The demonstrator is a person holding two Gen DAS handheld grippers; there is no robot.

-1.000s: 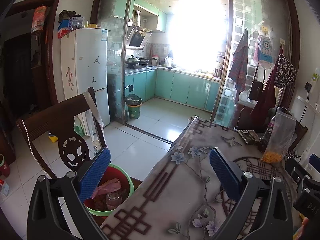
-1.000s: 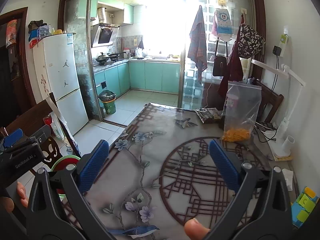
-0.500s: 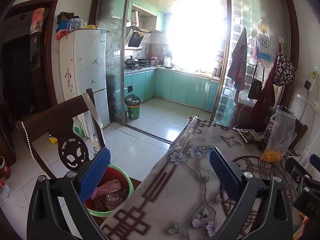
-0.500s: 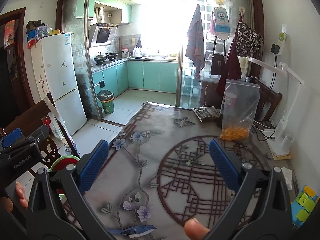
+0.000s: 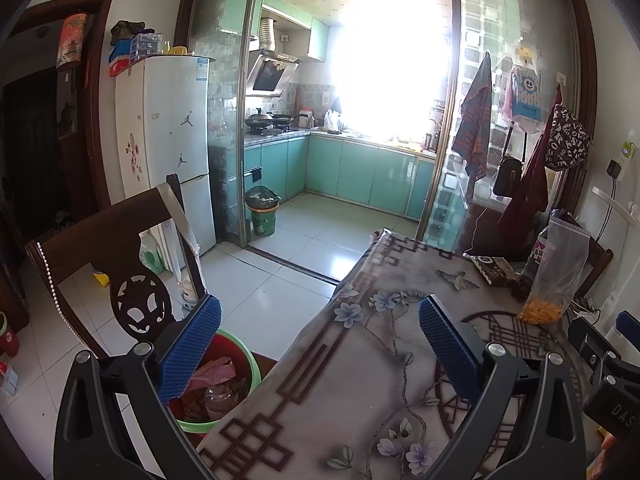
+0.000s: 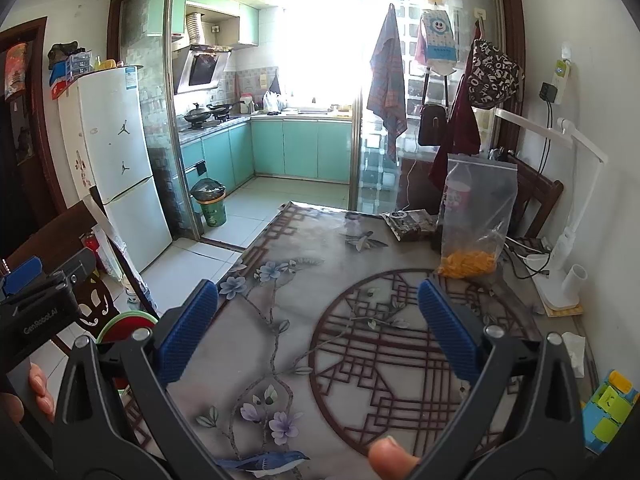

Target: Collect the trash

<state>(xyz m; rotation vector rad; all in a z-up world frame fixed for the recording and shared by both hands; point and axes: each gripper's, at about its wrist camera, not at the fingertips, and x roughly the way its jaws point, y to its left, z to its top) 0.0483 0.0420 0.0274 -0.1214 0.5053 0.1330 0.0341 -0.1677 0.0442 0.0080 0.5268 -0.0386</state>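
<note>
Left claw point(image 5: 320, 344) released, empty, above table edge point(image 5: 304, 364); right claw point(image 6: 318, 320) released over table

A lived-in home dining room: a floral-patterned covered table point(image 6: 304, 320) and dark carved wooden chair point(image 5: 104, 256) face a white two-door fridge point(image 5: 176, 152) and teal-cabinet kitchen point(image 6: 296, 148) beyond sliding glass doors.

1. the table point(image 6: 320, 280) fills the lower centre and right of the right wrist view.
2. a zip bag point(image 6: 476, 216) stands upright at its far right, with a packet point(image 6: 412, 224) just left of it.
3. a basin point(image 5: 224, 384) holding trash sits lower left in the left wrist view, beside the table edge.
4. a chair point(image 5: 116, 256) stands behind the basin, with the fridge point(image 5: 172, 148) further back.
</note>
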